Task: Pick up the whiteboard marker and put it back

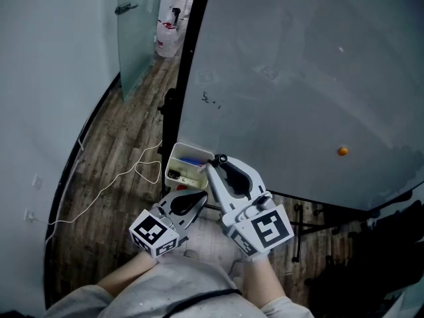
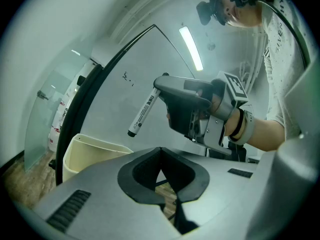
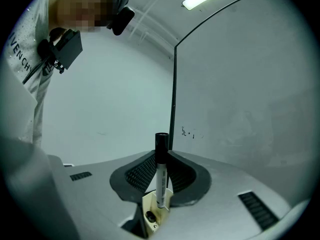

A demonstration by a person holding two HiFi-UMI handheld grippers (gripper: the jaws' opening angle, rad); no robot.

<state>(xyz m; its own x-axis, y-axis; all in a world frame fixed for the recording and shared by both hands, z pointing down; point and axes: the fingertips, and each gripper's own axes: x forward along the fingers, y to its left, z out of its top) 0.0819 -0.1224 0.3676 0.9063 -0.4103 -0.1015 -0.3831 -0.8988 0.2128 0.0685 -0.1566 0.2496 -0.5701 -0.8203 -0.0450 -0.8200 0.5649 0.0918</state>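
The whiteboard marker is pinched between the jaws of the right gripper. It is tilted, with its lower end held just above the cream tray at the left edge of the whiteboard. The jaws of the left gripper are pressed together on nothing, near the tray.

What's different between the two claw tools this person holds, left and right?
The right gripper is clamped on a whiteboard marker; the left gripper holds nothing, its jaw tips closed together. In the head view, the right gripper reaches over the cream tray, while the left gripper sits further back, nearer the person. Both are grey and carry a cube with square markers.
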